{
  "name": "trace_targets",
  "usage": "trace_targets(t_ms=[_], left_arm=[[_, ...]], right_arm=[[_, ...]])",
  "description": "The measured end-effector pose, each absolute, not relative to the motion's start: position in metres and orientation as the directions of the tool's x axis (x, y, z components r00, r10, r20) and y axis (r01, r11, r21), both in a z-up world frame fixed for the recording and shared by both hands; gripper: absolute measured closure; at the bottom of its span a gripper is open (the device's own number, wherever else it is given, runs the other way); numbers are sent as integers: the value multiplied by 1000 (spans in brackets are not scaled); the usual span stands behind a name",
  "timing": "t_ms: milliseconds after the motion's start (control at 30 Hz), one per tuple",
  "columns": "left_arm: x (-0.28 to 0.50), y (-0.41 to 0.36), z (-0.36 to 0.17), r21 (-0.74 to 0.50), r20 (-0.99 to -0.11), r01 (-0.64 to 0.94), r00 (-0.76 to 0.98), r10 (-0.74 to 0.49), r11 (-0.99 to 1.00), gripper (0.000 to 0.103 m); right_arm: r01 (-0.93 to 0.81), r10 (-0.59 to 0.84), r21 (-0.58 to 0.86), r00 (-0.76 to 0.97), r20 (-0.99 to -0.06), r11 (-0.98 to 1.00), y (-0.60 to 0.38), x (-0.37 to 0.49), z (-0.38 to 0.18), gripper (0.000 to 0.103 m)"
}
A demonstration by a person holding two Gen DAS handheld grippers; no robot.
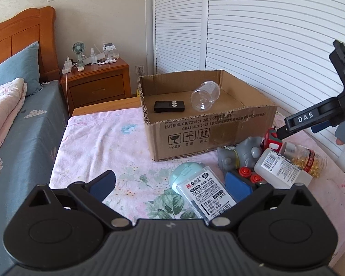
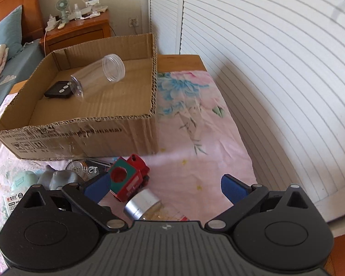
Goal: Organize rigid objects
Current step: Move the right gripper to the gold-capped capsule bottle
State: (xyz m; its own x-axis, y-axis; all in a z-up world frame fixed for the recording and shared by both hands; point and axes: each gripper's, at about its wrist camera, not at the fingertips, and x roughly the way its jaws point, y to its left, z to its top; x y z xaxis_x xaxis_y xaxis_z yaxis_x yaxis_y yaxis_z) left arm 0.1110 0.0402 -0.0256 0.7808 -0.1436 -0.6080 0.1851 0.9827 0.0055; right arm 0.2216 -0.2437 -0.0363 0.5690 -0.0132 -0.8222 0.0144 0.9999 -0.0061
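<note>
Left wrist view: the left tongs (image 1: 170,185) are spread wide open, gripping nothing, above a tabletop (image 1: 99,147) covered with a pink floral cloth. An open cardboard box (image 1: 195,128) stands on the cloth beyond the tongs; inside it lie a clear plastic jar (image 1: 204,95) on its side and a black remote (image 1: 169,106) flat on the box floor, just beside each other. In front of the box, to the right, loose objects lie in a touching cluster: a transparent box of pencil leads (image 1: 205,195) nearest the camera, overlapping a pale green round container (image 1: 184,172); a grey elephant toy (image 1: 241,154); a white bottle (image 1: 280,168) with a barcode label; a capsule bottle (image 1: 308,158) with a silver cap; and a red toy train (image 1: 272,139). The right tongs (image 1: 279,134) enter from the right edge with their tip just above the red toy train; contact cannot be determined from this view. Right wrist view: the right tongs (image 2: 165,185) are open and empty, with the left pad (image 2: 96,187) just beside the red toy train (image 2: 128,177) and the capsule bottle (image 2: 142,204) lying between the two pads, close to the camera. The cardboard box (image 2: 85,128) sits beyond them, holding the clear plastic jar (image 2: 96,78) and black remote (image 2: 58,90). A bedside cabinet (image 1: 96,78) and a bed (image 1: 16,119) stand to the left of the tabletop.
</note>
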Motion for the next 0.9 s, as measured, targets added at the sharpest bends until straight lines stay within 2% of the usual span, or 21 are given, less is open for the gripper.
trace_targets(t_ms=[233, 467, 600, 900], left_arm=[[108, 40, -25, -1, -609, 196, 778, -156, 981, 2], [109, 36, -28, 2, -618, 211, 769, -165, 977, 2], [108, 34, -29, -1, -621, 229, 763, -180, 973, 2], [109, 27, -31, 25, -638, 323, 734, -234, 946, 2]], right_arm=[[47, -7, 22, 543, -840, 999, -250, 217, -48, 0], [85, 57, 118, 523, -850, 989, -261, 221, -59, 0], [72, -12, 29, 508, -861, 997, -253, 218, -65, 0], [102, -4, 52, 486, -874, 993, -269, 182, -74, 0]])
